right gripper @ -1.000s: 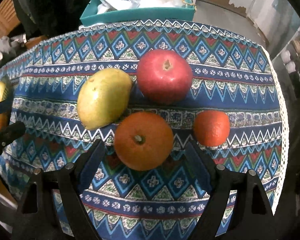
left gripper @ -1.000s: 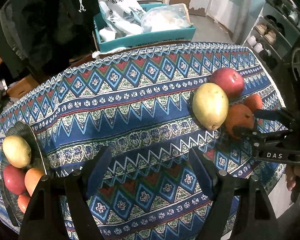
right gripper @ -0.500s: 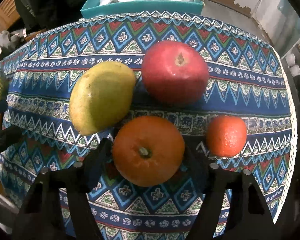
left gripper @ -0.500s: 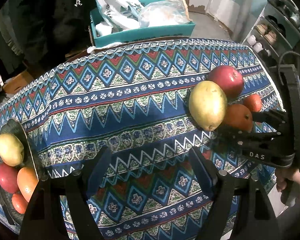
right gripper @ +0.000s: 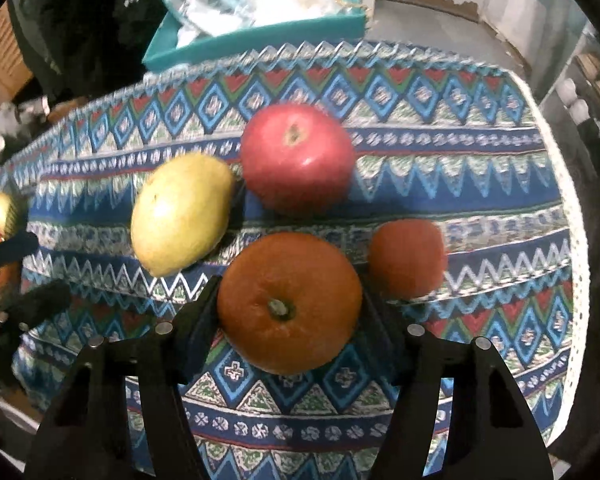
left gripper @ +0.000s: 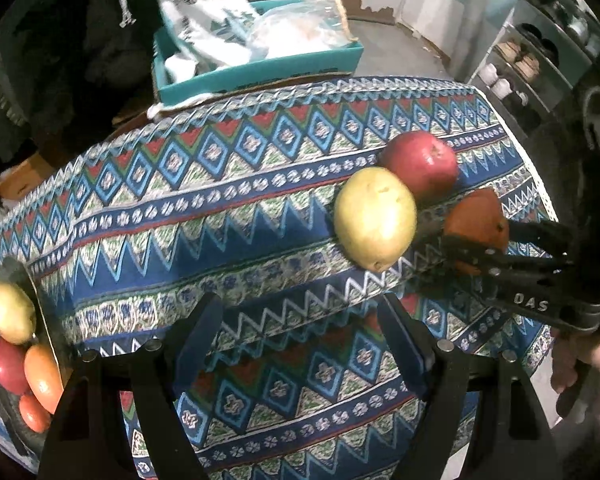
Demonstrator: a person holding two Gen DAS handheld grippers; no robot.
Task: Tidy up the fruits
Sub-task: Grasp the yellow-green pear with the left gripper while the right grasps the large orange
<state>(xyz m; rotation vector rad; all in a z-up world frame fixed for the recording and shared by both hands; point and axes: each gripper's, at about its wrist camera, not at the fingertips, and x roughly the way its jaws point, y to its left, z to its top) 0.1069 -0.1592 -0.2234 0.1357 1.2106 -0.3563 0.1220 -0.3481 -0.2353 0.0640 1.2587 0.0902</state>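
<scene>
Large orange [right gripper: 289, 303] beside pear [right gripper: 181, 213], apple [right gripper: 297, 158], tangerine [right gripper: 407, 257]

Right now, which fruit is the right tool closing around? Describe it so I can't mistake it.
On the patterned tablecloth, find the cluster of four loose fruits. The big orange lies nearest, between the right tool's just-closing fingers, in front of the red apple. It is larger than the small orange and shows a green stem scar.

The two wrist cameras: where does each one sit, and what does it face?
Left wrist: on the left gripper, open over bare tablecloth; shows the right gripper, a hand and a plate.
Right wrist: on the right gripper, which has just been closing around the big orange.
Shared: pear, red apple, orange.
</scene>
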